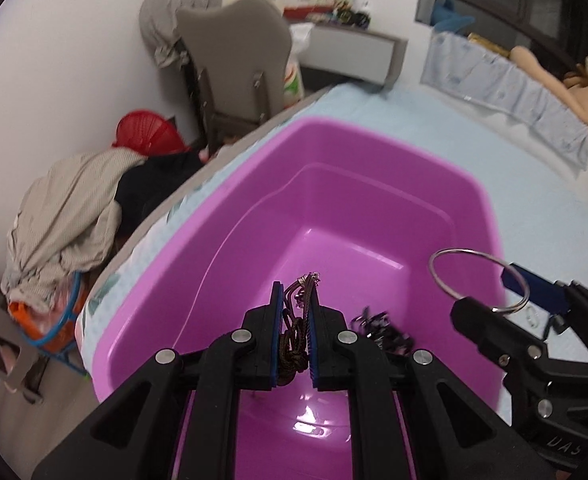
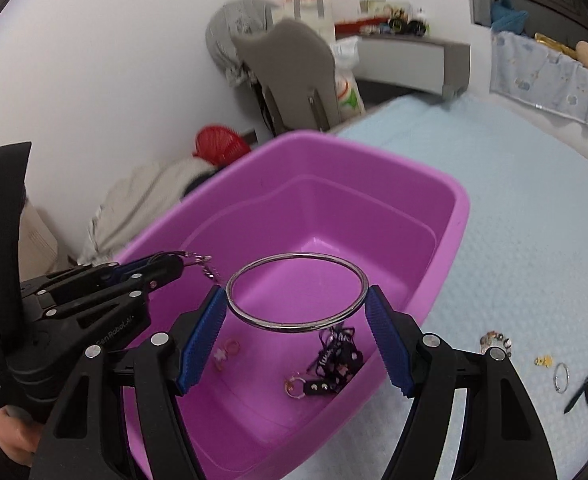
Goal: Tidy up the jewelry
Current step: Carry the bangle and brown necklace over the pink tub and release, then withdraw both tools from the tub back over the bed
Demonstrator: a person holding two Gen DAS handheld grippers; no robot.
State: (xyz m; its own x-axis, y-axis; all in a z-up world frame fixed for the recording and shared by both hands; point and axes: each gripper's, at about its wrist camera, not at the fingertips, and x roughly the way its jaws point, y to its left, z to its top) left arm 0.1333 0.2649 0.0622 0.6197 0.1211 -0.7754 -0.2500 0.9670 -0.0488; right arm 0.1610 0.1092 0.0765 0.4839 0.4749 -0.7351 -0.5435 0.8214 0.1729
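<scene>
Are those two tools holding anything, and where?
Left tool pinches a brown cord necklace mid-bundle; right tool grips a silver bangle by opposite edges.

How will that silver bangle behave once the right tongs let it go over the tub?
The silver bangle looks rigid: it keeps a clean round between the right tongs. It is held only at its edges, so it could slip. Dropped into the purple tub, it would probably bounce or roll.

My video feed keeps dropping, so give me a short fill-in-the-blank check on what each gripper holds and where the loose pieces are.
1. The right gripper holds a silver ____ between its fingers.
2. The left gripper is shut on a brown ____.
3. Both grippers hang over a ____ tub.
4. A small ring lies on the bed, ____ the tub.

Missing words: bangle; cord bracelet; purple; outside
</scene>
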